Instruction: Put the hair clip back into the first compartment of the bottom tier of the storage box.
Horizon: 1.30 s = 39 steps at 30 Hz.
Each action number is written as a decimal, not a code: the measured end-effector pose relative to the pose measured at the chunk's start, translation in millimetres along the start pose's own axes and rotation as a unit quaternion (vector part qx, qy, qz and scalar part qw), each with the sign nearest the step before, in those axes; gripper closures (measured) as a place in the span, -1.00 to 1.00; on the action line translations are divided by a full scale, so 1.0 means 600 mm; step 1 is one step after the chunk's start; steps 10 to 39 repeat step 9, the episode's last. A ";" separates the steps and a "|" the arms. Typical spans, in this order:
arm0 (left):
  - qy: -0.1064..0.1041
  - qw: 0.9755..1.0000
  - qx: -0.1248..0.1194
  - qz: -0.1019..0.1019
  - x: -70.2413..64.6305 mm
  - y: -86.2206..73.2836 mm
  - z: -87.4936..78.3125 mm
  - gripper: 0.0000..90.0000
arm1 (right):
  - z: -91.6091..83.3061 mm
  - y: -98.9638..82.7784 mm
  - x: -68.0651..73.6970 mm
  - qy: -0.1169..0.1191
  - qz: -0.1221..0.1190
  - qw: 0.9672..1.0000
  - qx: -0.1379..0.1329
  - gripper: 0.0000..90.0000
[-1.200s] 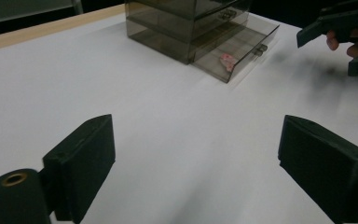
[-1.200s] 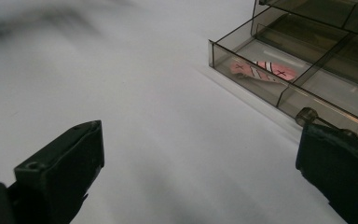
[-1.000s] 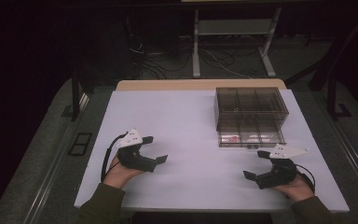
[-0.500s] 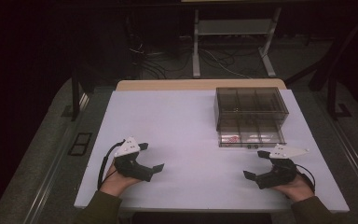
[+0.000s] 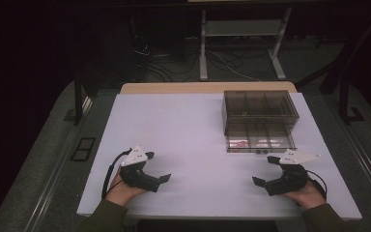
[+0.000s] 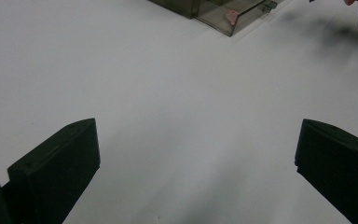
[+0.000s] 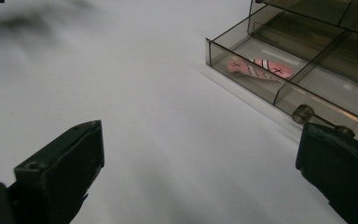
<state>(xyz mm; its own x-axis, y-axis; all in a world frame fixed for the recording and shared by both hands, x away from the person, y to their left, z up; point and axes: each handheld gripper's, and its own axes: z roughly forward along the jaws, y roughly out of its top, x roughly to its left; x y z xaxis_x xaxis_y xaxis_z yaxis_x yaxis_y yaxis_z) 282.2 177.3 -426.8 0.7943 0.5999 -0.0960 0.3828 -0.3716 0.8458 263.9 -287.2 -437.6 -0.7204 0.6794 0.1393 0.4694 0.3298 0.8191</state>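
We rest both hand-held grippers on the white desk [image 5: 198, 125] before a smoky drawer box [image 5: 260, 112]; the left gripper [image 5: 155, 170] gapes empty, as does the right gripper [image 5: 266, 170]; the open drawer [image 7: 307, 88] faces us, showing a pink fish [image 7: 260, 68], likely for easy reach.

Dim room, evenly lit white tabletop (soft shadows, slight blur).
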 end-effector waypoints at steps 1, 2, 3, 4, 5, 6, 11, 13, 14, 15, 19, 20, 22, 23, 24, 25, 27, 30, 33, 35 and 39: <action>0.000 1.000 0.000 0.000 0.000 0.000 0.000 -1.00 | 0.000 0.000 0.000 0.000 0.001 1.000 0.000 -0.99; 0.000 1.000 0.000 0.001 0.000 0.000 0.000 -1.00 | -0.001 0.000 0.000 0.000 0.000 1.000 0.000 -0.99; 0.000 1.000 0.001 0.002 0.000 0.000 0.000 -1.00 | -0.001 0.000 0.000 0.000 0.000 1.000 0.000 -0.99; -0.001 1.000 0.002 0.002 -0.001 0.000 0.001 -1.00 | -0.001 0.000 0.001 0.000 0.000 1.000 0.000 -0.99; -0.002 1.000 0.003 0.002 -0.001 0.000 0.002 -1.00 | -0.001 0.000 0.001 0.000 0.000 1.000 -0.001 -0.99; -0.002 1.000 0.004 0.003 -0.002 0.000 0.002 -1.00 | -0.001 0.000 0.000 0.000 -0.001 1.000 -0.001 -0.99; -0.004 1.000 0.008 0.004 -0.003 0.001 0.003 -1.00 | -0.001 0.000 0.000 0.000 -0.001 1.000 -0.002 -0.99; -0.004 1.000 0.008 0.004 -0.003 0.001 0.003 -1.00 | -0.001 0.000 0.000 0.000 -0.001 1.000 -0.002 -0.99; -0.004 1.000 0.008 0.004 -0.003 0.001 0.003 -1.00 | -0.001 0.000 0.000 0.000 -0.001 1.000 -0.002 -0.99; -0.004 1.000 0.008 0.004 -0.003 0.001 0.003 -1.00 | -0.001 0.000 0.000 0.000 -0.001 1.000 -0.002 -0.99; -0.004 1.000 0.008 0.004 -0.003 0.001 0.003 -1.00 | -0.001 0.000 0.000 0.000 -0.001 1.000 -0.002 -0.99; -0.004 1.000 0.008 0.004 -0.003 0.001 0.003 -1.00 | -0.001 0.000 0.000 0.000 -0.001 1.000 -0.002 -0.99; -0.004 1.000 0.008 0.004 -0.003 0.001 0.003 -1.00 | -0.001 0.000 0.000 0.000 -0.001 1.000 -0.002 -0.99; -0.004 1.000 0.008 0.004 -0.003 0.001 0.003 -1.00 | -0.001 0.000 0.000 0.000 -0.001 1.000 -0.002 -0.99; -0.004 1.000 0.008 0.004 -0.003 0.001 0.003 -1.00 | -0.001 0.000 0.000 0.000 -0.001 1.000 -0.002 -0.99; -0.004 1.000 0.008 0.004 -0.003 0.001 0.003 -1.00 | -0.001 0.000 0.000 0.000 -0.001 1.000 -0.002 -0.99; -0.004 1.000 0.008 0.004 -0.003 0.001 0.003 -1.00 | -0.001 0.000 0.000 0.000 -0.001 1.000 -0.002 -0.99; -0.004 1.000 0.008 0.004 -0.003 0.001 0.003 -1.00 | -0.001 0.000 0.000 0.000 -0.001 1.000 -0.002 -0.99; -0.004 1.000 0.008 0.004 -0.003 0.001 0.003 -1.00 | -0.001 0.000 0.000 0.000 -0.001 1.000 -0.002 -0.99; -0.004 1.000 0.008 0.004 -0.003 0.001 0.003 -1.00 | -0.001 0.000 0.000 0.000 -0.001 1.000 -0.002 -0.99; -0.004 1.000 0.008 0.004 -0.003 0.001 0.003 -1.00 | -0.001 0.000 0.000 0.000 -0.001 1.000 -0.002 -0.99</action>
